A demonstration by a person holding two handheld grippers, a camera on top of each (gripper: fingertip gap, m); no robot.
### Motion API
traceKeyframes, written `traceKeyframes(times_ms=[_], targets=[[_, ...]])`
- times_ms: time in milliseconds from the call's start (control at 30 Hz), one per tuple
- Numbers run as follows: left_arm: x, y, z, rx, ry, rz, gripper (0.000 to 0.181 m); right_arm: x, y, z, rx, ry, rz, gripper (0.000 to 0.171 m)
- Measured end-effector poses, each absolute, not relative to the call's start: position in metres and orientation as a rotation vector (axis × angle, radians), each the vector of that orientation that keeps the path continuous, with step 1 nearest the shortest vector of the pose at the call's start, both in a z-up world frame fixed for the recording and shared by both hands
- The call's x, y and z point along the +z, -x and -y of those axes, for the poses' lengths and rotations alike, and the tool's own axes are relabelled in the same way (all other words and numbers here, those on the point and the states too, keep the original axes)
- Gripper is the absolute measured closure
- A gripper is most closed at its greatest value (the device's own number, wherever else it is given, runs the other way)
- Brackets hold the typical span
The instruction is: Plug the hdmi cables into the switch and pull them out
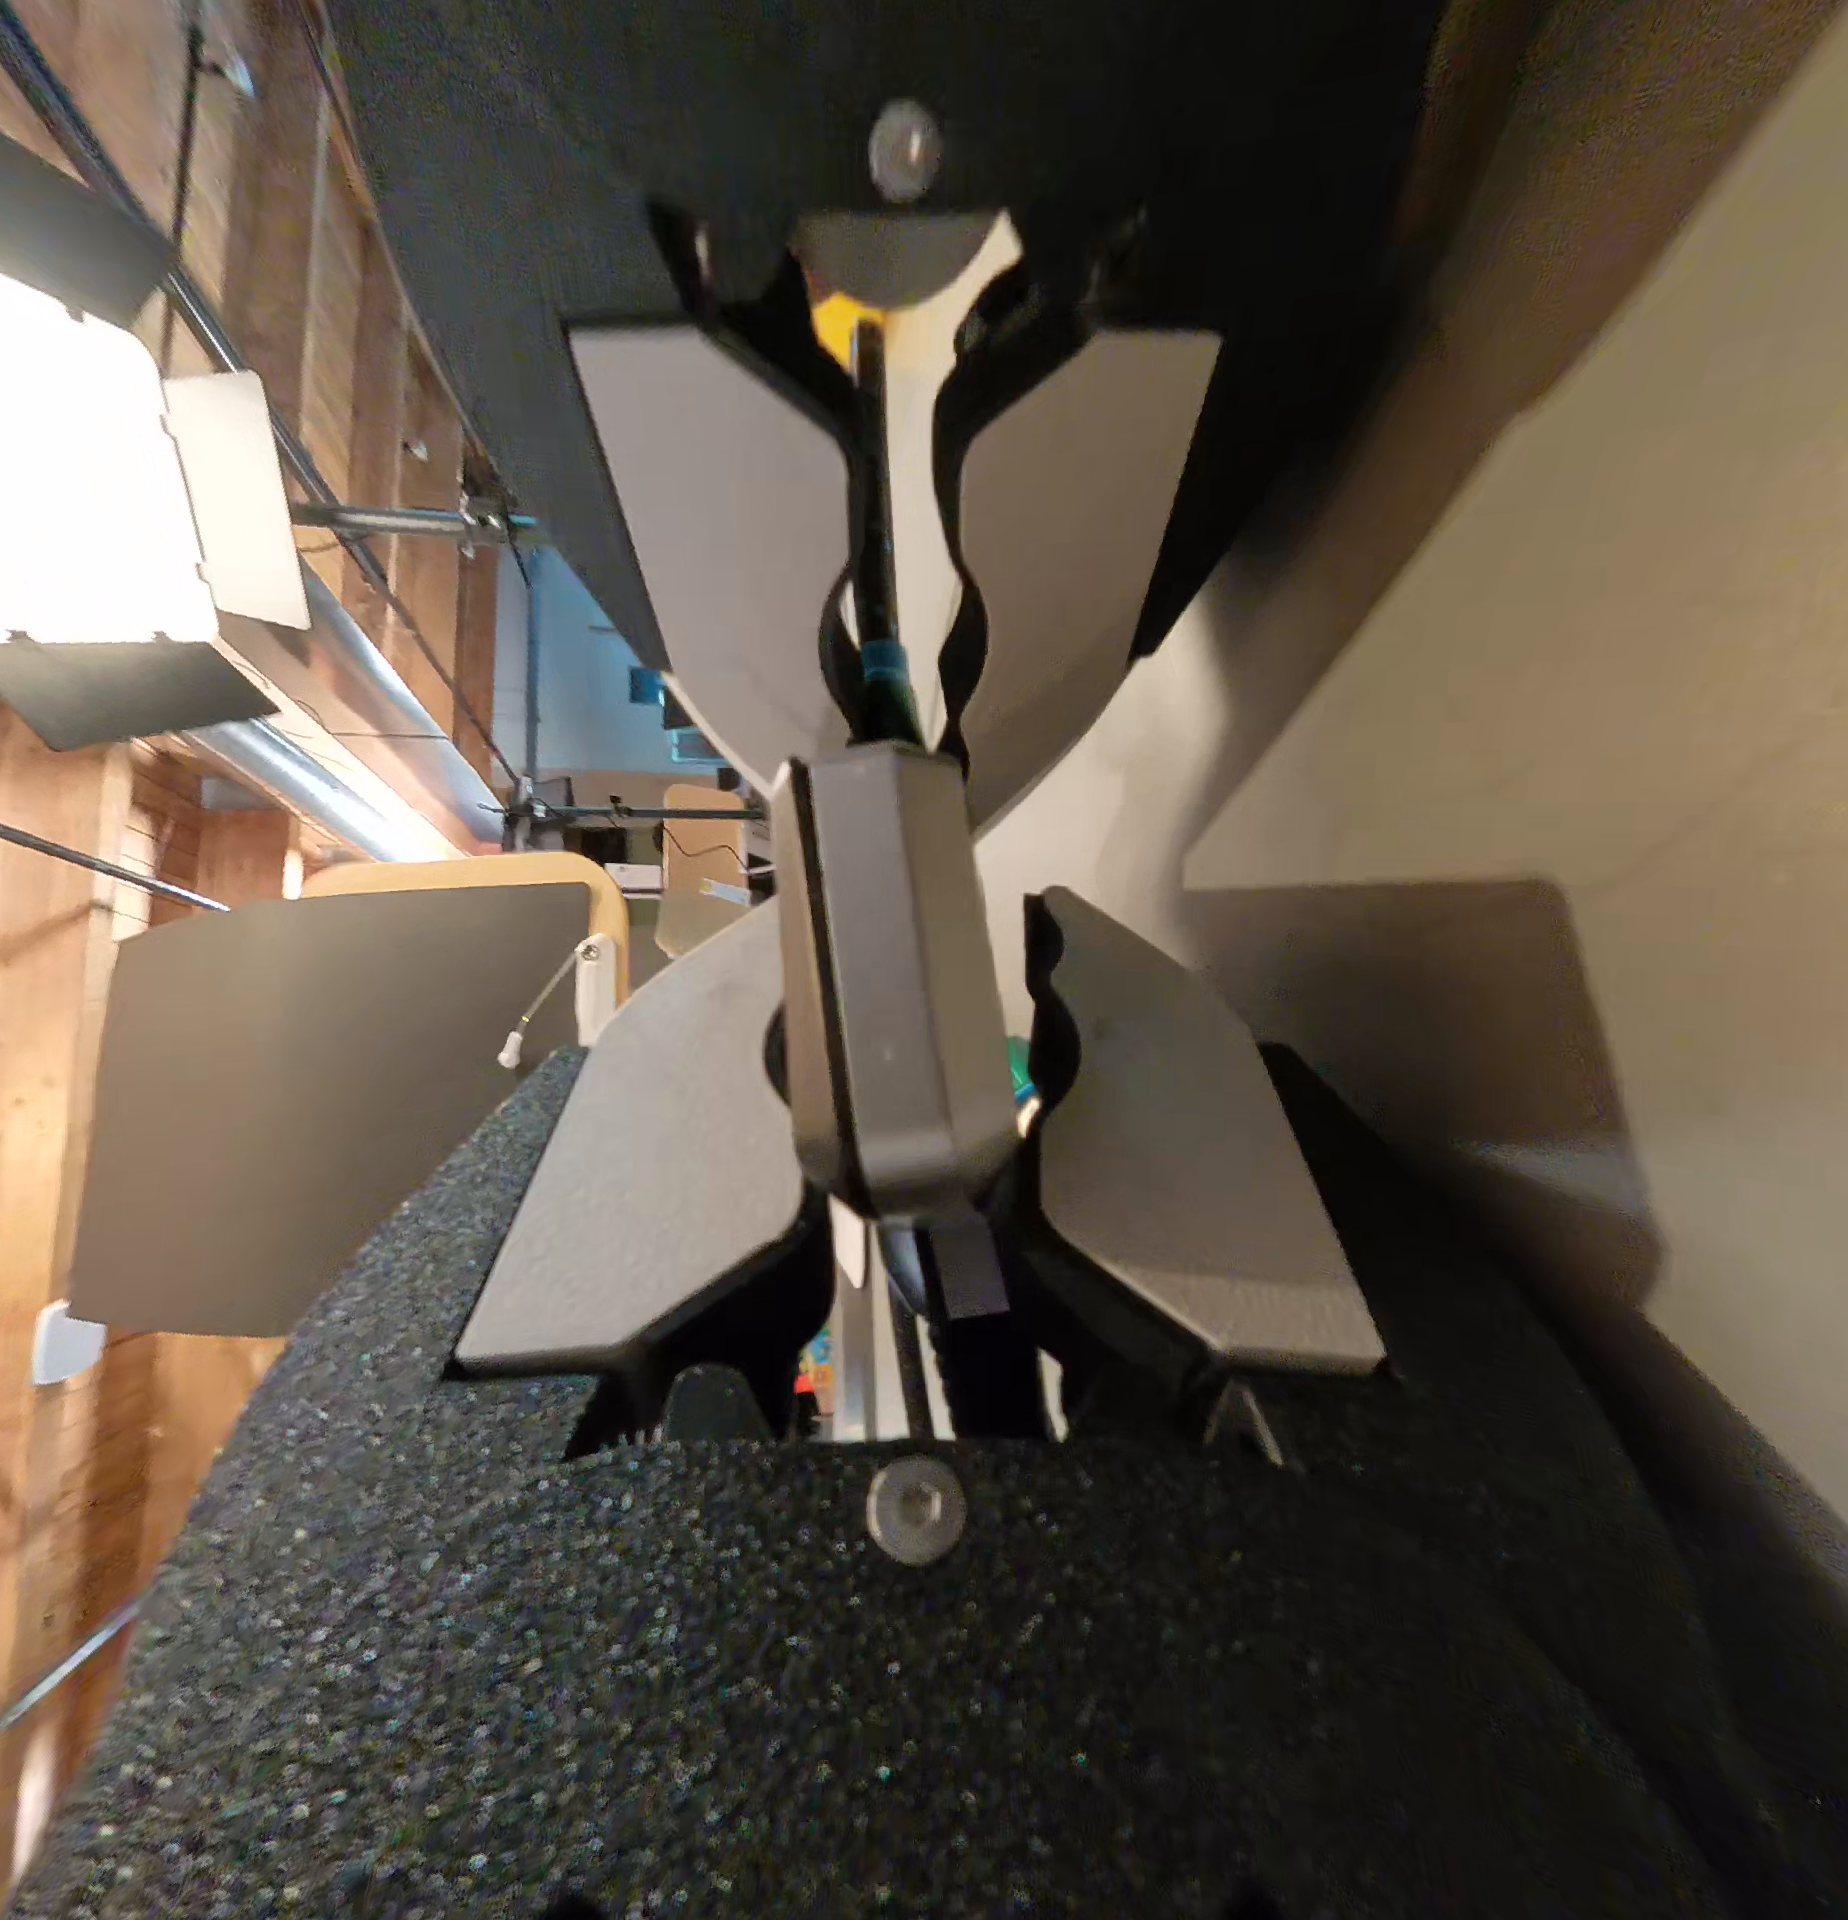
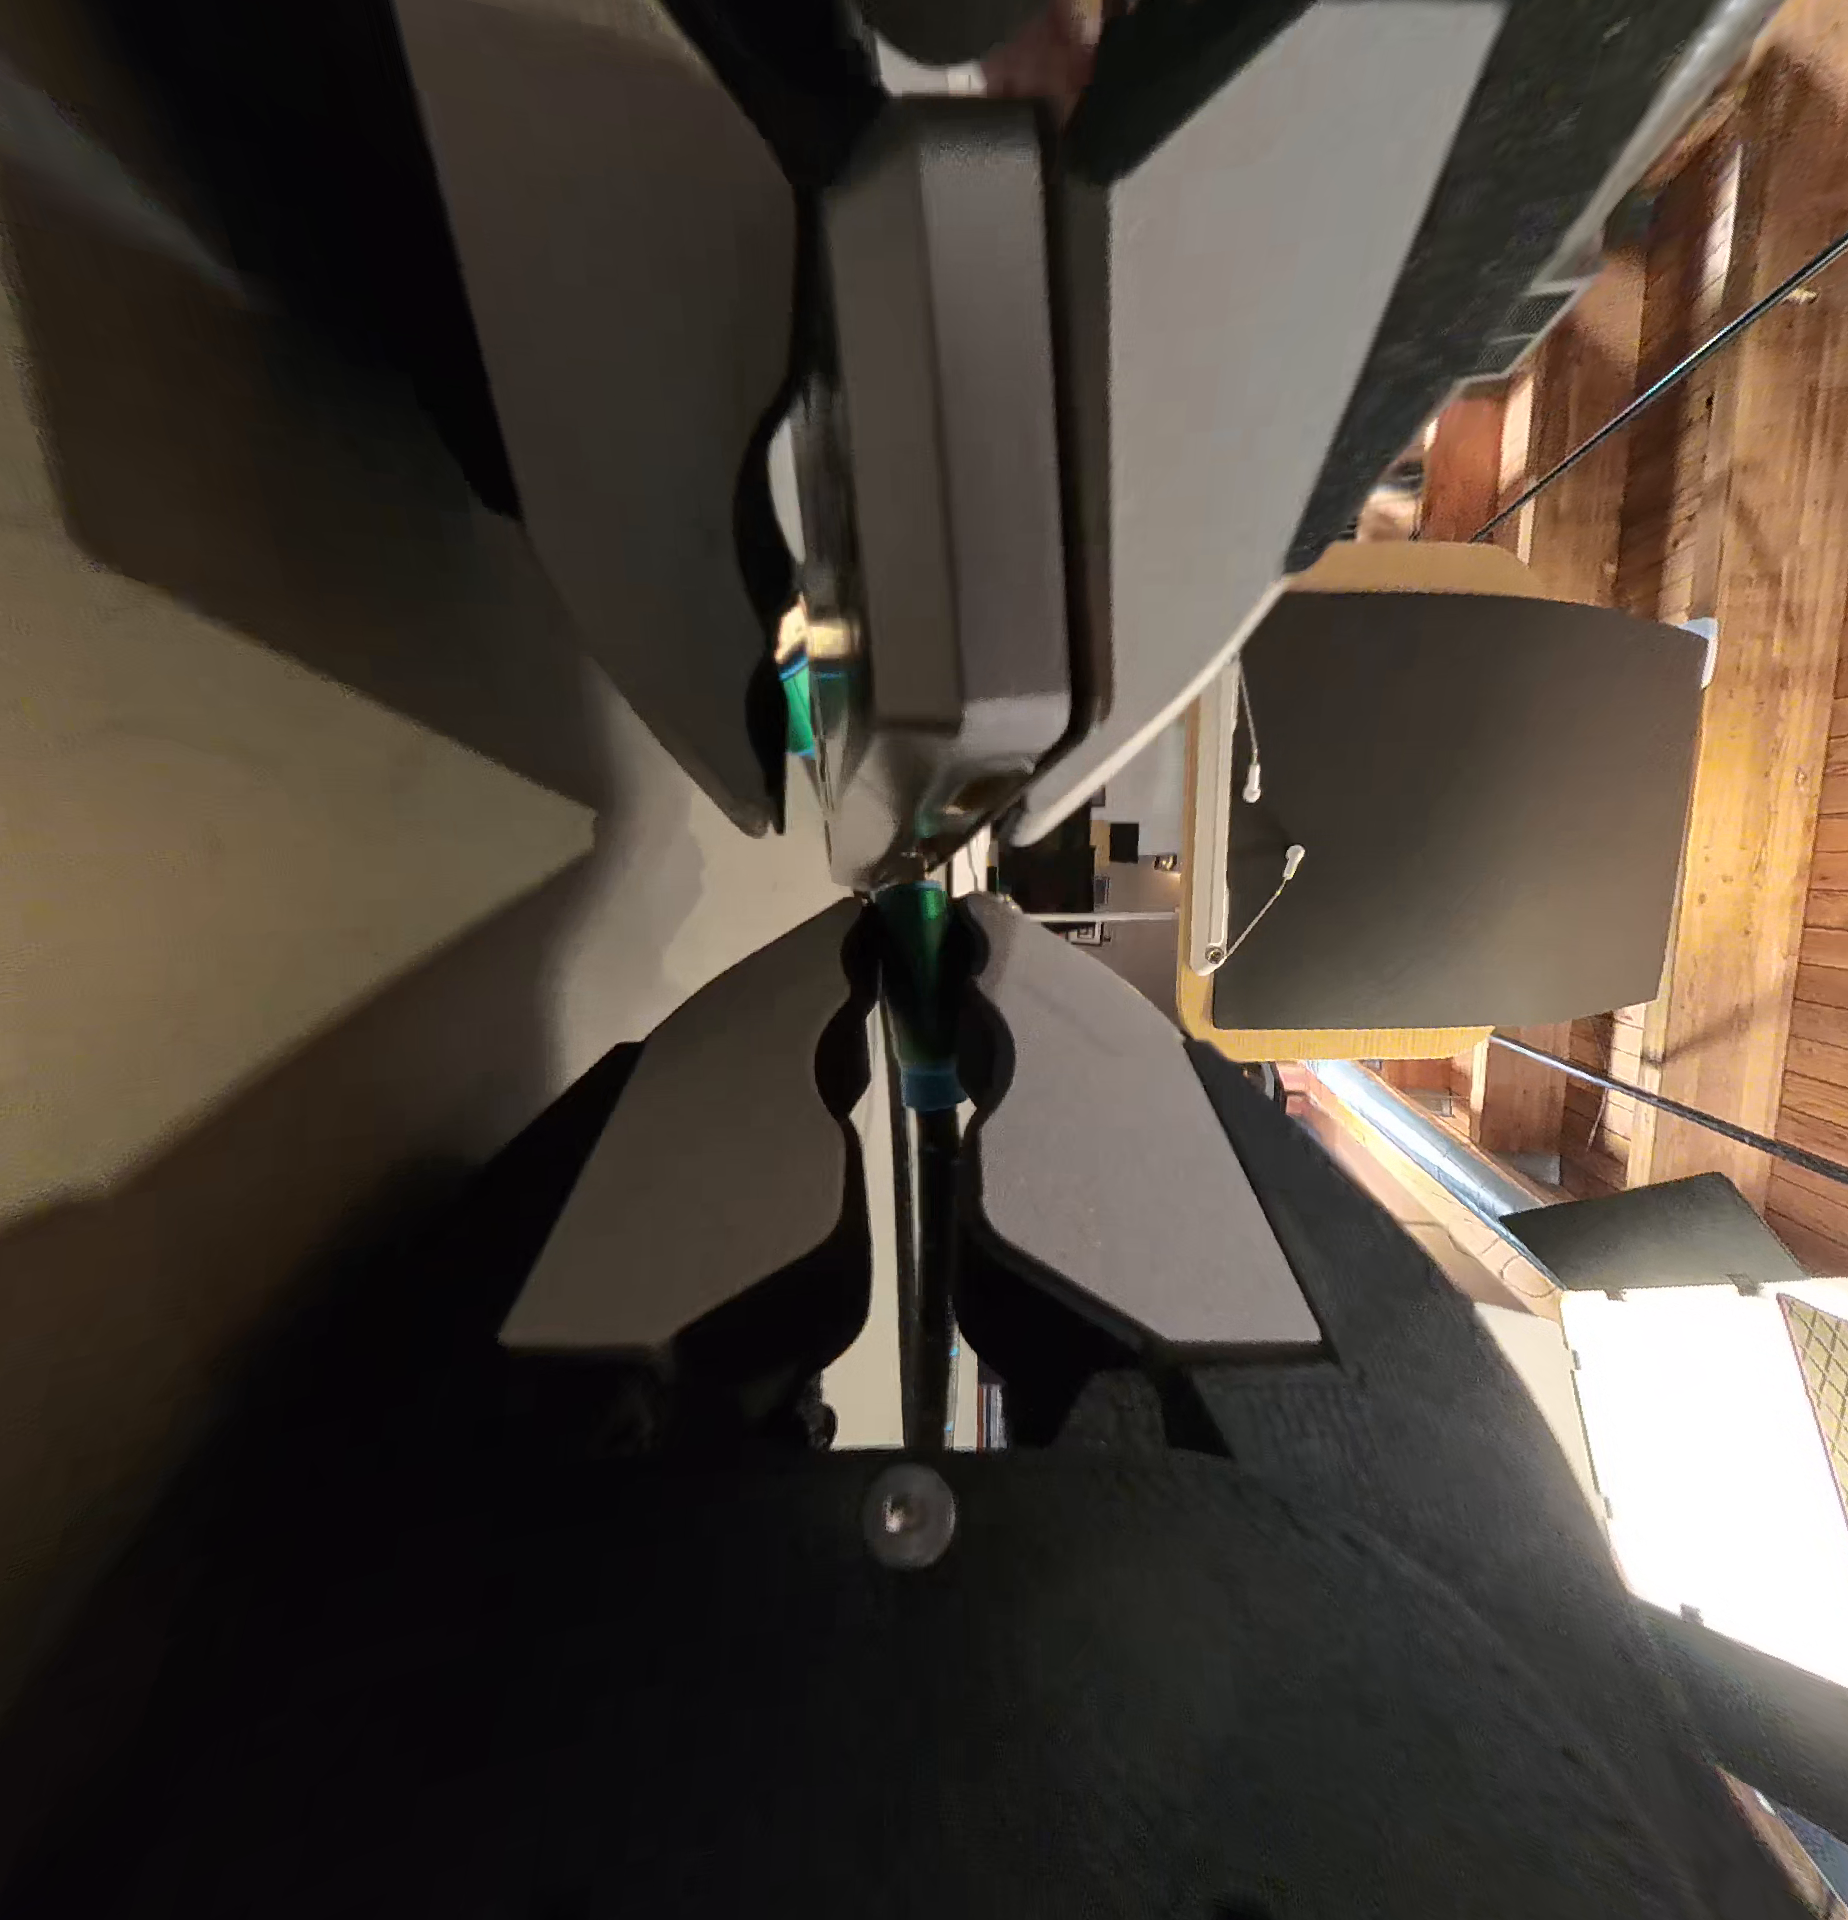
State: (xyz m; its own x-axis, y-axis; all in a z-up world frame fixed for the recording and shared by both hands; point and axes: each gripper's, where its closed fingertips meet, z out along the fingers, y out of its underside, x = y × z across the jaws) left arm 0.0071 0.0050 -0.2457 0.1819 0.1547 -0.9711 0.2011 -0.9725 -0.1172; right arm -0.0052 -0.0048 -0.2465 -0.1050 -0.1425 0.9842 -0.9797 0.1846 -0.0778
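Between the two facing grippers, held up off the pale table (image 1: 1522,623), sits the grey switch (image 1: 878,987); behind it stand a dark panel with a wooden frame (image 1: 328,1091) and a timber wall (image 1: 26,1039), with a bright lamp (image 1: 58,468) at the upper left of the left wrist view; the left gripper (image 1: 904,1039) has its grey fingers (image 1: 639,1174) closed on the sides of the switch box, clamping it; the right gripper (image 2: 915,997) is closed around the green plug (image 2: 920,977) of a black hdmi cable (image 2: 925,1247), whose cord runs back between its fingers (image 2: 1096,1174); the plug's tip sits at the end face of the switch, though whether it is fully seated cannot be told; a second green plug (image 2: 800,707) shows at the switch's side.
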Motion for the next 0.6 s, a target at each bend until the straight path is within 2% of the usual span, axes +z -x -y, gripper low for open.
traceKeyframes(times_ms=[600], targets=[[-0.256, -0.008, 0.011, -1.844, -2.36, -0.458, 0.15, -0.249, 0.008, -0.003, 1.085, -1.207, 1.493, 0.16]])
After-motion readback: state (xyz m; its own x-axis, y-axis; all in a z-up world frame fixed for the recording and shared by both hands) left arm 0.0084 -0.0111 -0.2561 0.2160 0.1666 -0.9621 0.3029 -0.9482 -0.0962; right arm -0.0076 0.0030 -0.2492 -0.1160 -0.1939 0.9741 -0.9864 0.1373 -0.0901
